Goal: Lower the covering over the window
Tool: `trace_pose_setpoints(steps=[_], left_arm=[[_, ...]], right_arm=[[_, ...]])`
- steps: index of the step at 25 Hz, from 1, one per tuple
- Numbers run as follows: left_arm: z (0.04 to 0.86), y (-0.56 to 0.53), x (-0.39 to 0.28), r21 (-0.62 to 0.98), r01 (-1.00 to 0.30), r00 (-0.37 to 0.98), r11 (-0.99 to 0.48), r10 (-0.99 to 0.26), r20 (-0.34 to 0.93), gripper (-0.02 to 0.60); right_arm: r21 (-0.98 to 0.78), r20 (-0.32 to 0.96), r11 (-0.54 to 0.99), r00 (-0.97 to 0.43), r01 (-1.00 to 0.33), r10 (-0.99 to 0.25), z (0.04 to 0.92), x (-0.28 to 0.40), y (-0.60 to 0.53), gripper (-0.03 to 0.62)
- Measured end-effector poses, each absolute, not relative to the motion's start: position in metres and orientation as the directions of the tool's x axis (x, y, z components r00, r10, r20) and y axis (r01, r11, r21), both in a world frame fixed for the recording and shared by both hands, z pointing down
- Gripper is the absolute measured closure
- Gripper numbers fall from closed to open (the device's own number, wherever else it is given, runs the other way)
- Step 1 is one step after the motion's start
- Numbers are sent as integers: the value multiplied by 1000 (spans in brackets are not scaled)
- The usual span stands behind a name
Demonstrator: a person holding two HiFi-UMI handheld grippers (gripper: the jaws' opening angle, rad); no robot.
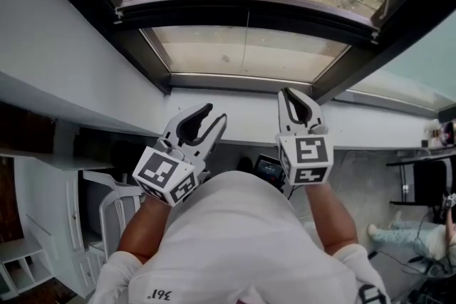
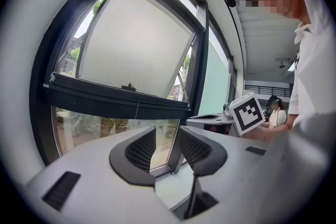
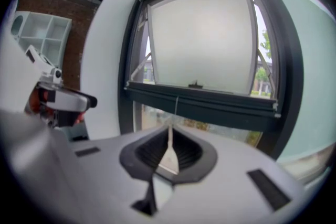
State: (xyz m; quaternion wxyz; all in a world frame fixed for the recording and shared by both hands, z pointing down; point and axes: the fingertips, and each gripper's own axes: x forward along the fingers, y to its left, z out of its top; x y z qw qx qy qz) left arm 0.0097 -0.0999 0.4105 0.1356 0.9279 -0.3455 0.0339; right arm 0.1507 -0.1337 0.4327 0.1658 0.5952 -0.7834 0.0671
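1. The right claw [image 3: 169,140] is clamped on the small white pull [image 3: 169,160] at the end of the thin cord [image 3: 176,105]. The left claw [image 2: 165,150] stands apart, holding nothing.
2. The blind [image 3: 199,34] covers the upper window. Its dark bottom bar [image 3: 220,105] sits about halfway down, with bare glass below.
3. Best drawn straight down along the cord, slowly and steadily, so the pull likely won't slip and the blind won't skew.
4. The blind looks pale, matte and finely woven, the bar rigid, and the pull smooth and flared.
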Motion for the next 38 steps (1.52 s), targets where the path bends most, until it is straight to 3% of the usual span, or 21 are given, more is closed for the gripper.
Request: trace_pose_setpoints(steps=[18,26,38], left_arm=[[419,-29,-59,234,-541,841,-808,-512,177,430],[417,-11,-71,221,-518,855,-826,-489,176,430],[412,-7,-43,253,-560,828,-789,-532,174,430]], right_arm=[[110,375,190,-136,-976,-917,441,73,-48,562],[127,364,159,-103,-979,-926,435,67,-23,562],[129,389,232,-166,-964,-906,429,88,-21,571]])
